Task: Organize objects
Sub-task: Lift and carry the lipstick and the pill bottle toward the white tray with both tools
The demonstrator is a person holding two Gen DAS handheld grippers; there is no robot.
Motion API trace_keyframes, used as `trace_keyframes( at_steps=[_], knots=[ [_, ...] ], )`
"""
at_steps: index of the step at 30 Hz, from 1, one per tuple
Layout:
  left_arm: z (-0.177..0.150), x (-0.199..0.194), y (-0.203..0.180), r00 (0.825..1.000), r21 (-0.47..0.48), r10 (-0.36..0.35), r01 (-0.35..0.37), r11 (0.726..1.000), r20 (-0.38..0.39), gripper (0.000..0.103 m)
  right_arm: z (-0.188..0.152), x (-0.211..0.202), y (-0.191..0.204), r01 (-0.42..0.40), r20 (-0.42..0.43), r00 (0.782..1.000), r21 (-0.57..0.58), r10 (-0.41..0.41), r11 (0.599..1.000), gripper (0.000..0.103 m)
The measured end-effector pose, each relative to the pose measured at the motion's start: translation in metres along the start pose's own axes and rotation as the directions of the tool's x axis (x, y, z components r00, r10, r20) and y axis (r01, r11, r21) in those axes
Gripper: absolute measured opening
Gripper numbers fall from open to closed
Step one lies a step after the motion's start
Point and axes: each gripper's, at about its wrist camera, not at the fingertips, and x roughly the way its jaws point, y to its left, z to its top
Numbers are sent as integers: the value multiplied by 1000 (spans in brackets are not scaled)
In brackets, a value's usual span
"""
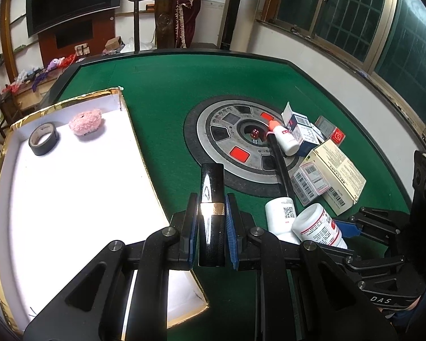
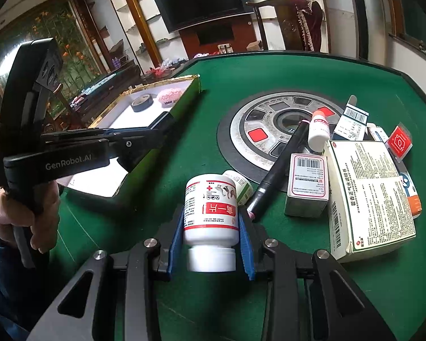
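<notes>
Left wrist view: both claws loaded, sorting barely begun.
Left claw (image 1: 212,218) is clamped on a black tube (image 1: 211,199) at the tray (image 1: 133,130) edge; right claw (image 2: 211,236) grips a white bottle (image 2: 211,207) over the tabletop (image 2: 269,79). Tape (image 1: 44,138) and a pink puff (image 1: 85,121) lie in the tray; boxes (image 2: 369,193) and bottles remain outside.

The bench (image 1: 170,91) is covered in matt green felt around a scuffed, dull metal disc (image 1: 213,142). A glossy black tube with a gold foil band (image 1: 211,196) mirrors the light, the white plastic bottle (image 2: 210,213) is smooth, and the pink pompom (image 1: 85,121) looks fuzzy beside a matt black tape roll (image 1: 44,138).
</notes>
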Motion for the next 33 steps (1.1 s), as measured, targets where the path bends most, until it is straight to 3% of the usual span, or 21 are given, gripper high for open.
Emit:
trace_keyframes(
  at_steps=[11,20,33],
  knots=[
    [5,-11,17,1000,-44,0,1,999,24,17,7,0,15,-20,19,1000,1,20,1000,35],
    [10,-19,59,999,-144,23,-18,989,36,17,25,15,47,-75,-10,997,-21,75,997,35],
    [10,-31,143,993,-318,118,-103,942,26,17,81,51,108,-102,-39,994,-108,99,989,35]
  ],
)
